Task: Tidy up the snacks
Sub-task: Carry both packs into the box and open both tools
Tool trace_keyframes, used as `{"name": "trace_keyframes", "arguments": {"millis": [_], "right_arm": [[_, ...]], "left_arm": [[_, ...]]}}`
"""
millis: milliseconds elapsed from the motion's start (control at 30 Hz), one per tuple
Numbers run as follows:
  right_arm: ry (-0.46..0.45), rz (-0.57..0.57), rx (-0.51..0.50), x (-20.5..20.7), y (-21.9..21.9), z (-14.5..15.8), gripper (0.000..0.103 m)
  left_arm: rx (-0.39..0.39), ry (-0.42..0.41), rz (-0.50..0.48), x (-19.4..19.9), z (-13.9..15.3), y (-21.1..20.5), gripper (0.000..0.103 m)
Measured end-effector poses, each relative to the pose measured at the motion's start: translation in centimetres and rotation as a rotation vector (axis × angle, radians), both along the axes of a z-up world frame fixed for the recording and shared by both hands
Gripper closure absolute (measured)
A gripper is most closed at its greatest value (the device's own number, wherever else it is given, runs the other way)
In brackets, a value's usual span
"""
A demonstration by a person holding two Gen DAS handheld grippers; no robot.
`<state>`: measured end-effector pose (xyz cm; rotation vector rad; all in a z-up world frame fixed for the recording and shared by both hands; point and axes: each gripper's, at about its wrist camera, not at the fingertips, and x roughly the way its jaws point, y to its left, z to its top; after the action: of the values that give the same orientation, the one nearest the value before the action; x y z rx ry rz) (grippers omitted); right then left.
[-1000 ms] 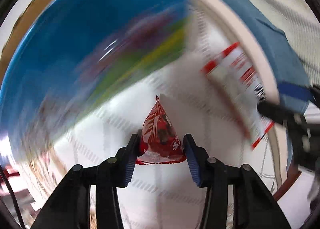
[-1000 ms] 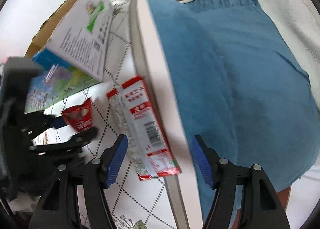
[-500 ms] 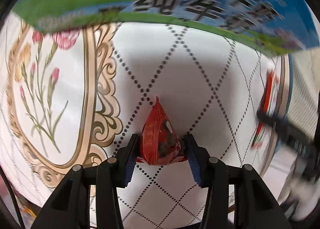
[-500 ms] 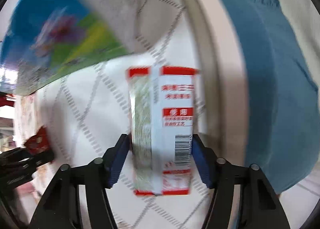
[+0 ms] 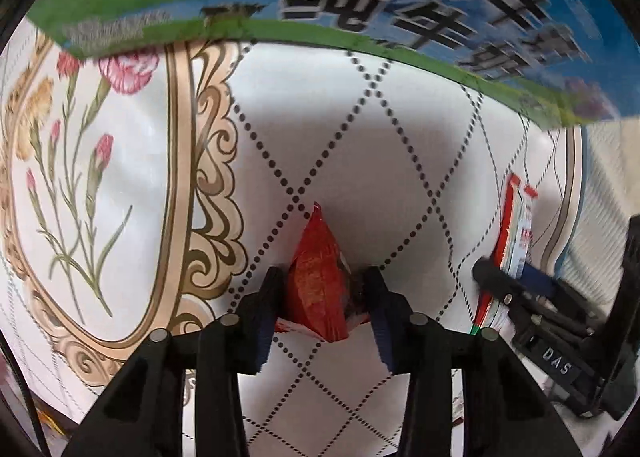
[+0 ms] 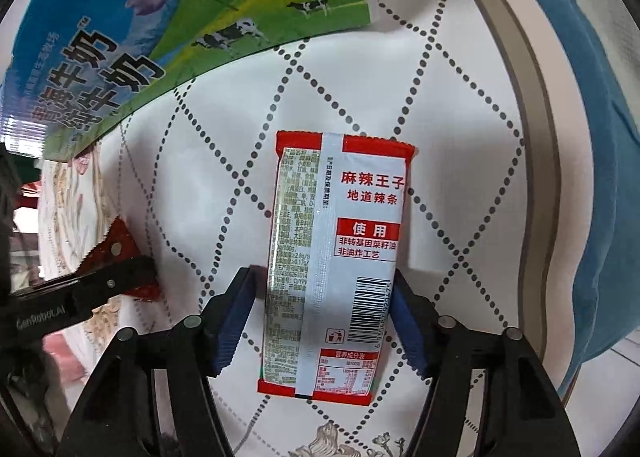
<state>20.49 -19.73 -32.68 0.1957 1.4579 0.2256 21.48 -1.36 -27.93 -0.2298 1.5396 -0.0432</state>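
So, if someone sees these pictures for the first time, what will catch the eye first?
Probably the two snacks being gripped: the left tool is shut on a small red triangular snack packet, and the right tool clamps a long white-and-red snack packet. Behind both, a big blue-and-green milk carton stands on the white diamond-patterned tablecloth.

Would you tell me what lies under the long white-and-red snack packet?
The snack packet lies flat on the tablecloth, white with dotted diamond lines. The cloth directly beneath it is covered, so anything there cannot be seen.

Red snack pouch [image 5: 320, 269] crinkled glossy foil; white packet [image 6: 340, 257] shiny plastic film; milk carton [image 6: 160, 17] printed glossy cardboard
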Motion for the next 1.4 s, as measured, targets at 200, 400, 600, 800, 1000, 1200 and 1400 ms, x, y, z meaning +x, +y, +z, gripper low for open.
{"name": "trace_keyframes", "arguments": {"millis": [200,400,600,800,1000,1200,1400], "right_arm": [[-0.062,0.031,0.009,-2.9,1.8,1.8,0.052],[-0.103,0.038,0.09,-4.0,3.3,5.4,0.053],[-0.207,0.042,0.182,-3.1,4.1,12.0,0.053],[-0.342,0.042,0.216,1.4,2.7,19.1,0.053],[-0.391,0.055,0.141,8.9,2.6,21.4,0.053],[-0.344,0.06,0.068,15.2,3.7,19.3,0.053],[-0.219,0.077,0.027,19.4,5.0,15.4,0.025]], "left_arm": [[0.003,-0.028,-0.049,-0.8,2.3,-1.2,0.068],[-0.058,-0.102,-0.066,-1.0,7.4,-1.7,0.068],[-0.147,-0.235,-0.063,0.9,15.4,-0.8,0.067],[-0.07,-0.311,-0.081,5.8,19.1,1.3,0.067],[0.033,-0.223,-0.071,10.3,15.1,4.8,0.067],[0.071,-0.112,-0.066,12.1,11.5,6.5,0.066],[0.05,-0.073,-0.015,12.6,10.1,6.9,0.033]]}}
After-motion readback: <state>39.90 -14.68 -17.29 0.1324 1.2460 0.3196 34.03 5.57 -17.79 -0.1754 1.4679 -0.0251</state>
